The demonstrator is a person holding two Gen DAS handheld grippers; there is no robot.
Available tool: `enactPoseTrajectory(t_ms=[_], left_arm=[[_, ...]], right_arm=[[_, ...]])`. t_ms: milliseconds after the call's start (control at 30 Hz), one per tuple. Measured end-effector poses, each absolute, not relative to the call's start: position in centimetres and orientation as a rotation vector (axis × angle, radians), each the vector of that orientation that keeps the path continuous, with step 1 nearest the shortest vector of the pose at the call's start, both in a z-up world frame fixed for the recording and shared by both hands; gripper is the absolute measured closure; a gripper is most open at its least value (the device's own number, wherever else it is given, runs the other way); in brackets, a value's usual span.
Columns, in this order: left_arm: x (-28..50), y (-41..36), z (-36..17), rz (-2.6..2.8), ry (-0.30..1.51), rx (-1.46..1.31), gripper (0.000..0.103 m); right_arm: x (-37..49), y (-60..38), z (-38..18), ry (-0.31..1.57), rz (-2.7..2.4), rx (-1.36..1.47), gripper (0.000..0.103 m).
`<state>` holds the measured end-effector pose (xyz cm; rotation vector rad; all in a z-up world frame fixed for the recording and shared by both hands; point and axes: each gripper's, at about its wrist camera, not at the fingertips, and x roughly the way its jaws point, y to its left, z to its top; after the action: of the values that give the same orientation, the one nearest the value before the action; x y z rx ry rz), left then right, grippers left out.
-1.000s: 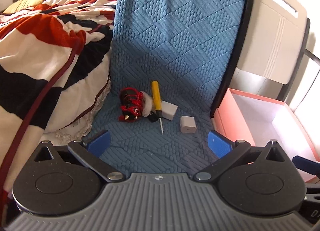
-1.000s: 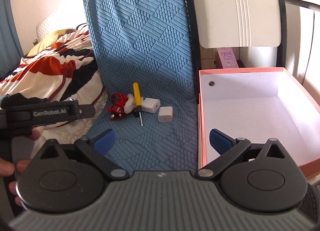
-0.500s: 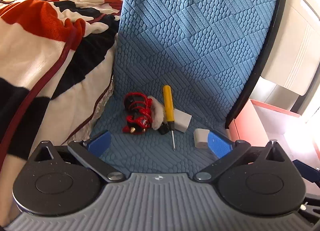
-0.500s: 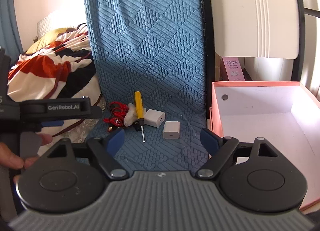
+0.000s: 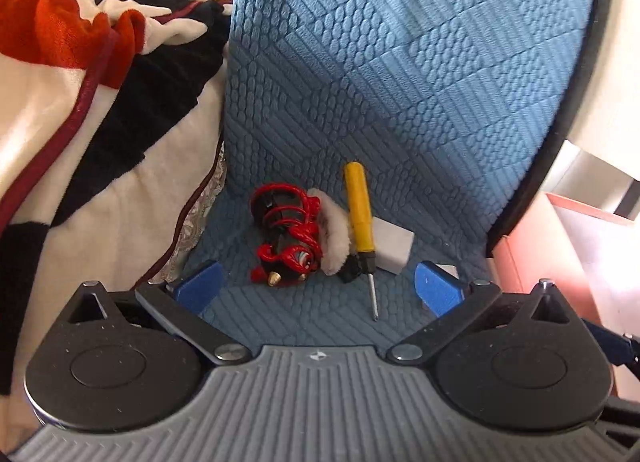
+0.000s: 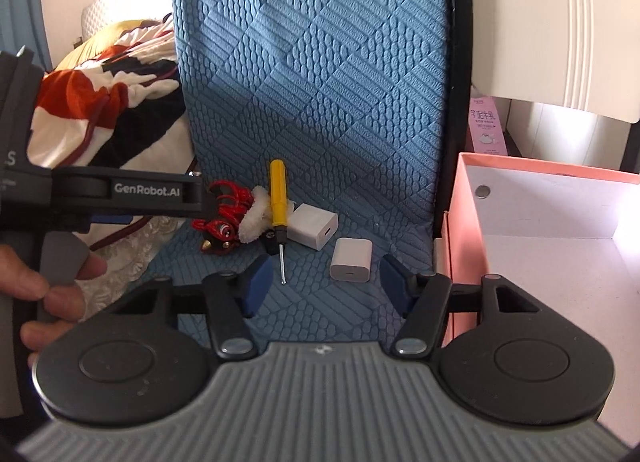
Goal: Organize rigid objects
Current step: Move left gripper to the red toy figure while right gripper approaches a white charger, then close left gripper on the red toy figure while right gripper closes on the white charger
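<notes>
blue textured fabric point(image 6: 320, 102) carries everything i still have to sort, and the pink box point(image 6: 460, 246) at the right of the frame looks bare inside, so i judge the tidying has hardly begun.

in the right wrist view my right gripper point(image 6: 324, 282) has just been narrowing its fingers, which now stand partly apart with nothing pressed between them. the small white charger point(image 6: 351, 259) lies just ahead of them, low in the middle of the frame. it is a smooth rounded block lying flat, with a port facing me.

a second, larger white charger point(image 6: 312, 226) sits just up and left of it, touching the yellow screwdriver point(image 6: 277, 192), whose thin metal tip points toward the bottom of the frame. left of that are a tuft of white fluff point(image 6: 254, 218) and a red coiled cord point(image 5: 286, 234) wound around something dark.

my left gripper point(image 5: 318, 288) hangs with fingers wide apart and empty, the cord bundle and screwdriver just beyond them at mid frame. all of these things remain to be moved.
</notes>
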<state>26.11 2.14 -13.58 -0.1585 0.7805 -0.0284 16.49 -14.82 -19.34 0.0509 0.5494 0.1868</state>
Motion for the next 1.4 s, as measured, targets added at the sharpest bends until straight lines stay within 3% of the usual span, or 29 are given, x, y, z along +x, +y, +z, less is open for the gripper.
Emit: enactPoseTrajectory(t_ms=[333,833,1100,1400], left_arm=[[29.9,2.3,-15.0,0.013,0.786,-0.150,0.000],[34.5,3.4,-18.2,0.090,0.829,-0.176,0.020],[36.9,4.4,-19.0,0.101,0.864,-0.197,0.023],[38.3,7.0,-19.5,0.096,0.896,-0.354,0.037]], right_arm=[[19.3,-14.6,-21.5,0.565,0.217,0.048,0.041],[22.8,-14.4,-21.6,0.522,0.208,-0.010,0.044],[26.1,-15.1,-21.8,0.581,0.228,0.037,0.044],[31.2,-17.0,-23.6,0.685,0.194,0.111,0.045]])
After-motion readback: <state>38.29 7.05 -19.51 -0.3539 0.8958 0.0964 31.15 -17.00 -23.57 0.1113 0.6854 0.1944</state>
